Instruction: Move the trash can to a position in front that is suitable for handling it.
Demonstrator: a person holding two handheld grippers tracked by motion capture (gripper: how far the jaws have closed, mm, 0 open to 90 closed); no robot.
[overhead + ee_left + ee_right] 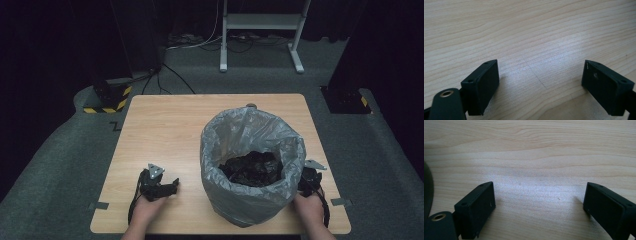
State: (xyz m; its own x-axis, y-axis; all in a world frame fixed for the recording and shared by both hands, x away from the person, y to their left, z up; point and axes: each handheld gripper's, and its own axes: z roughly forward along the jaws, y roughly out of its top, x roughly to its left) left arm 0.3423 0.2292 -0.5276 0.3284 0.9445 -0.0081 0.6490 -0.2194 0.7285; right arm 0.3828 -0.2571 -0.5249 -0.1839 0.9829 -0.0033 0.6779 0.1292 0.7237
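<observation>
Two open tongs (172,186) (303,181) flank the lined bin (252,170).

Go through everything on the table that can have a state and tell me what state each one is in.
Bin: upright on the table, open at the top.
Grey liner bag: rim folded out over the bin's edge.
Black stuff inside: crumpled, lying low in the bag.
Left hand-held gripper: jaws wide apart, nothing between them.
Right hand-held gripper: jaws wide apart, nothing between them.
</observation>
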